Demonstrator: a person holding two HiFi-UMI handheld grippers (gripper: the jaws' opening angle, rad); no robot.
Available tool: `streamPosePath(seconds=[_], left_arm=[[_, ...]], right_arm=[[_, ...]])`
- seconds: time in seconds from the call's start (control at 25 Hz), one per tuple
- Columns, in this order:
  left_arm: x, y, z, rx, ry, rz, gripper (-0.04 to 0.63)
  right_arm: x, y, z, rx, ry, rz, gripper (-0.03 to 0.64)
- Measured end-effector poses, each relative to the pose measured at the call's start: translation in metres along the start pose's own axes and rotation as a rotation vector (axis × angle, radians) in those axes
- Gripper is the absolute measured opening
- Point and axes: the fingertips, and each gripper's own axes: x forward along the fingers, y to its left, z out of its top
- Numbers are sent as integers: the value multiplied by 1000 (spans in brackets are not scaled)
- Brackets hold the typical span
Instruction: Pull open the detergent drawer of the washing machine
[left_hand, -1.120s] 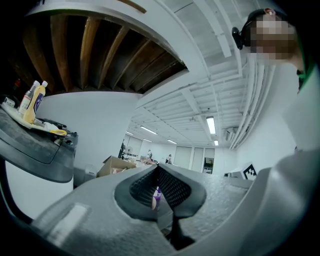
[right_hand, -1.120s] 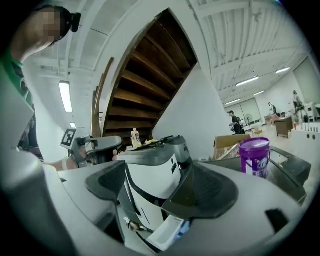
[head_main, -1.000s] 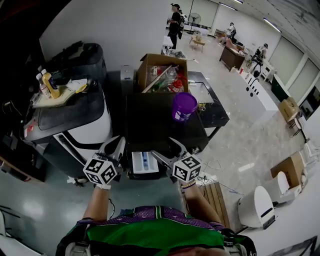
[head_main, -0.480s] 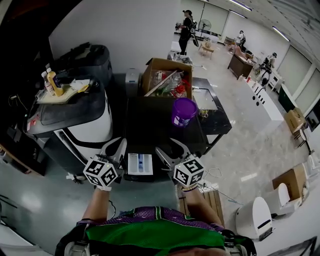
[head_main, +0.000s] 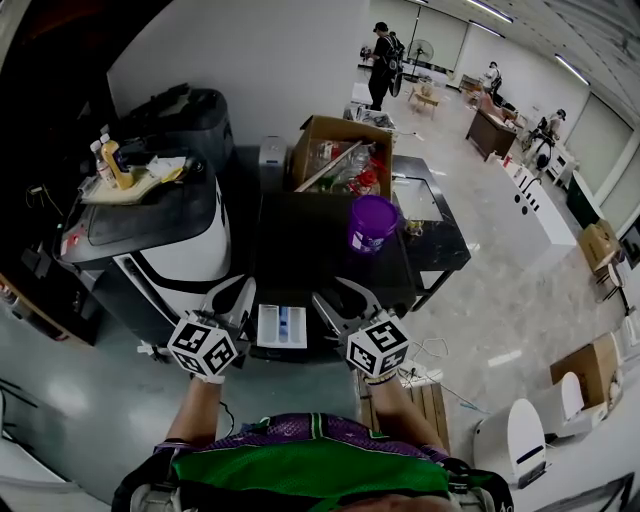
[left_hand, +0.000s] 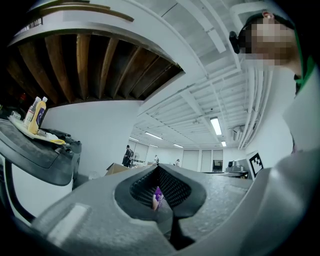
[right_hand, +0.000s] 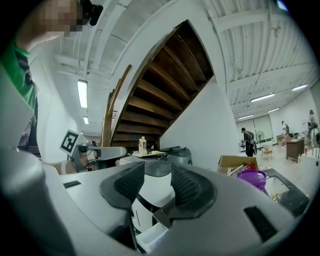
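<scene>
The washer (head_main: 310, 250) already has its drawer (head_main: 282, 326) standing well out from the front edge of its top, near the left front corner, so the step looks done. A further tug could wrench the drawer off its stop. Neither tool holds it: the right gripper (right_hand: 159, 186) is spread and empty just right of the drawer, where a careless swing could knock its side. The left gripper (left_hand: 158, 194) is pressed nearly together on nothing by the left corner.

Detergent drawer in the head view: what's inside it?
The open detergent drawer shows pale compartments and a blue piece in the middle. Its rear end is hidden inside the washing machine.
</scene>
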Motion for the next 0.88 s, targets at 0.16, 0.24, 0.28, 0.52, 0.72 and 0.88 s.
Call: streamPosePath(seconds=[0.16,0.24,0.28,0.52,0.72,0.88], left_arm=[[-2,0,0,0,-3,13,17],[-2,0,0,4,-2,17,17],[-2,1,0,6,-2,18,17],[3,3,0,12,-2,17,17],[13,3,2,16,-15,1,17],[18,5,-1,18,-14,-13,17]], right_arm=[[0,1,-1,3,2,8,142],[1,2,-3,3,6,14,135],[2,2,-3,1,7,16,124],[6,-3,6,-10,-15,10,63],[9,-13,12,-19,-36,-12,30],[9,-21,12,-17,-49,-40,3]])
